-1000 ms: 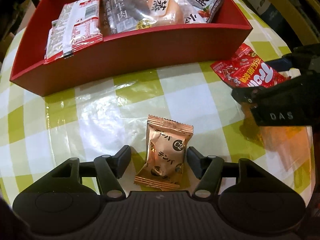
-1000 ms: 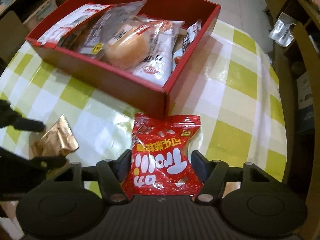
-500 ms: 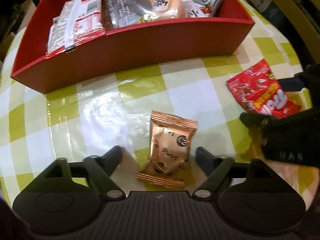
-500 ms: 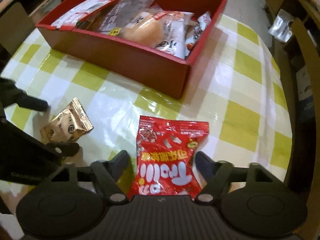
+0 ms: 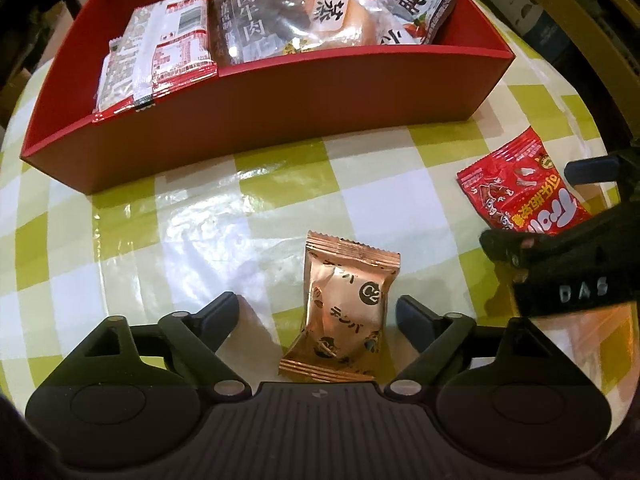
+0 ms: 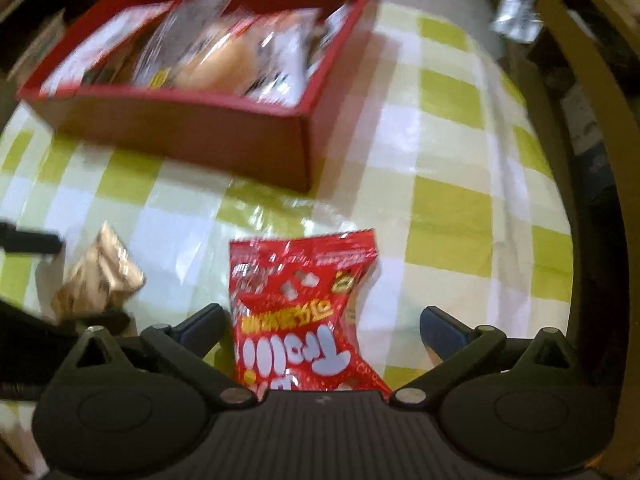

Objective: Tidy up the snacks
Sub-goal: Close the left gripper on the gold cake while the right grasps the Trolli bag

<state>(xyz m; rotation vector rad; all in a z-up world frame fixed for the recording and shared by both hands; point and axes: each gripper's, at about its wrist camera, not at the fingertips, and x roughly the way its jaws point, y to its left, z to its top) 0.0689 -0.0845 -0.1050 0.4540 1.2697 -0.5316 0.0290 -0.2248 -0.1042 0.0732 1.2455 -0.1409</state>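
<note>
A copper snack packet [image 5: 344,308] lies on the checked tablecloth between the fingers of my left gripper [image 5: 316,312], which is open and does not touch it. A red Trolli bag [image 6: 304,312] lies between the fingers of my right gripper [image 6: 324,324], open too, the left finger close beside the bag. The red bag also shows in the left wrist view [image 5: 520,192], and the copper packet in the right wrist view [image 6: 96,280]. A red box [image 5: 280,108] with several packed snacks stands behind both; the right wrist view shows it too [image 6: 200,136].
The round table has a green and white checked cloth [image 5: 200,232]. The right gripper's dark body [image 5: 568,264] shows at the right of the left wrist view. A yellow chair frame [image 6: 592,92] stands past the table's right edge.
Both grippers have opened wider around their packets and pulled back slightly. Both packets stay flat on the cloth. The right wrist view is now blurred by motion.
</note>
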